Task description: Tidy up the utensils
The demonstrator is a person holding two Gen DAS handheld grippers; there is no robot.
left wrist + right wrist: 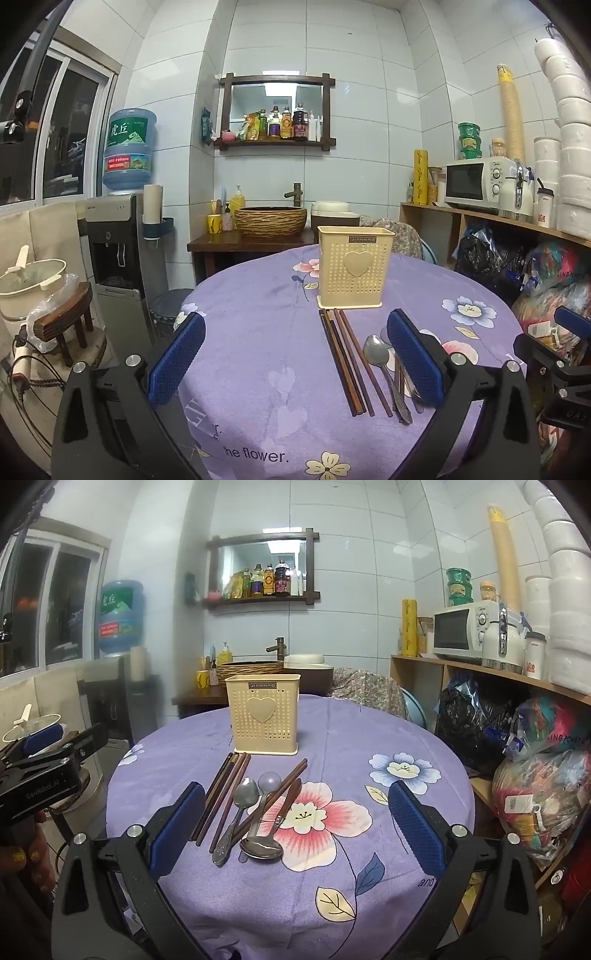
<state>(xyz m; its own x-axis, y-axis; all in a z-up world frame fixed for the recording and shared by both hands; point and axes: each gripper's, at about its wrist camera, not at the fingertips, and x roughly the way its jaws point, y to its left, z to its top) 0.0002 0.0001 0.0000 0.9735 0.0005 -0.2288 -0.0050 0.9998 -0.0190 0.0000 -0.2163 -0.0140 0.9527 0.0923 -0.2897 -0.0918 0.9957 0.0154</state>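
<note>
A cream perforated utensil holder (pixel 354 266) (pixel 261 719) with a heart on its front stands upright on the round table. In front of it lie several dark wooden chopsticks (pixel 349 363) (pixel 221 795) and metal spoons (pixel 380 360) (pixel 245 799), one spoon bowl (pixel 263 848) nearest me. My left gripper (pixel 295 360) hovers open above the tablecloth, the chopsticks between its blue pads and the spoons by its right pad (pixel 413 354). My right gripper (pixel 295 829) is open too, empty, with the utensil pile just inside its left pad (pixel 177 827).
The table wears a purple flowered cloth (pixel 258 332) (pixel 369 738). Behind it are a basin stand (pixel 271 221), a water dispenser (pixel 118 236) and a shelf with a microwave (pixel 476 182) (pixel 461 633). Bags (pixel 535 775) crowd the right side. A stool and pot (pixel 33 284) stand left.
</note>
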